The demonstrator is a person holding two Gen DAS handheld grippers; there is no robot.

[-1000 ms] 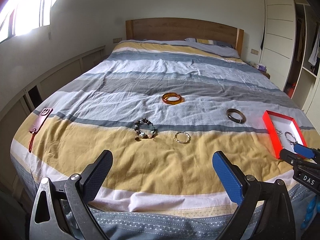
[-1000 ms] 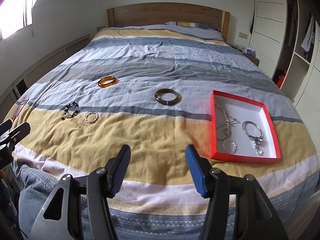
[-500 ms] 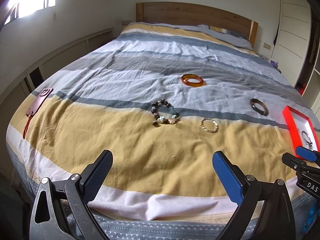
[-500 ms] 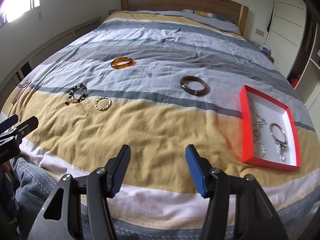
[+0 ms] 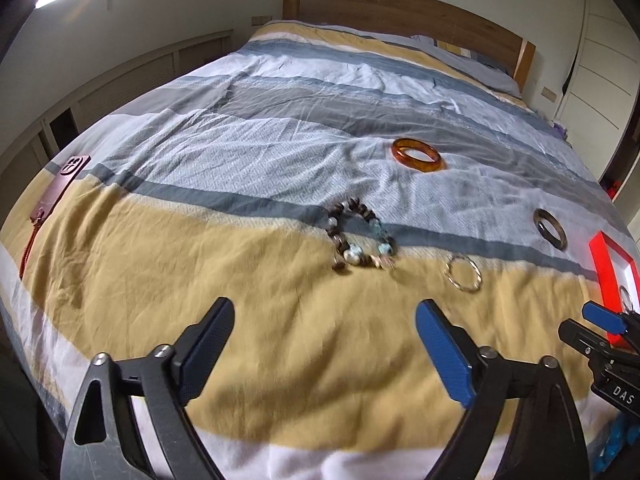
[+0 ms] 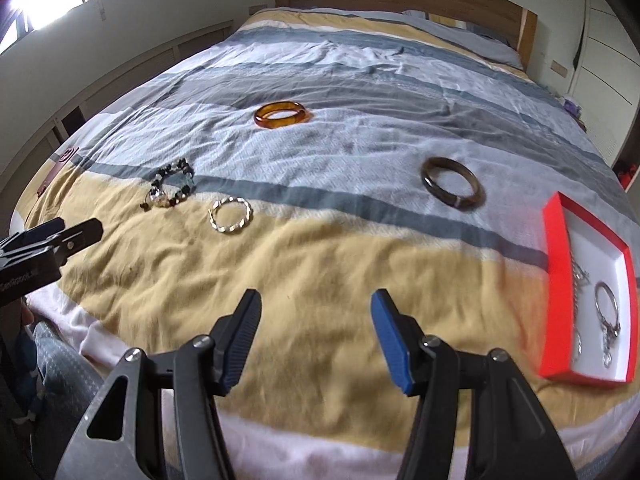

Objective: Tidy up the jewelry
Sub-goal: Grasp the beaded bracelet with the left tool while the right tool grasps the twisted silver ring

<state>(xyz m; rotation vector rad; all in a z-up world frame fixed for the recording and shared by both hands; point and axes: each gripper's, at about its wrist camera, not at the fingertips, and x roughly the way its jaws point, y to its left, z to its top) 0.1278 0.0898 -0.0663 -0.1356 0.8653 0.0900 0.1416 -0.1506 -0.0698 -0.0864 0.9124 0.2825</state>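
Striped bedding (image 5: pixel 248 160) in yellow, grey and white is serving as our work surface, with a wooden headboard (image 5: pixel 400 4) behind. Reading from left to right, we are seeing a phone in a brown case (image 5: pixel 60 188) at the bed's left edge, then the beaded bracelet (image 5: pixel 360 238), the twisted silver bangle (image 5: pixel 463 272), the amber bangle (image 5: pixel 418 155) farther back, the dark bangle (image 5: pixel 550 228), and the red tray (image 6: pixel 556 280) already holding a chain and a silver ring piece. All four loose pieces are lying flat on the cover, well apart from both tools. We are holding the left gripper (image 5: pixel 324 344) with its jaws wide and empty; the beaded bracelet is lying ahead of it and slightly to the right. We are holding the right gripper (image 6: pixel 316 334) likewise spread and empty; the dark bangle is lying ahead and to its right, near the tray. We are judging the left gripper nearer to the beads and the silver bangle, the right nearer to the dark bangle.
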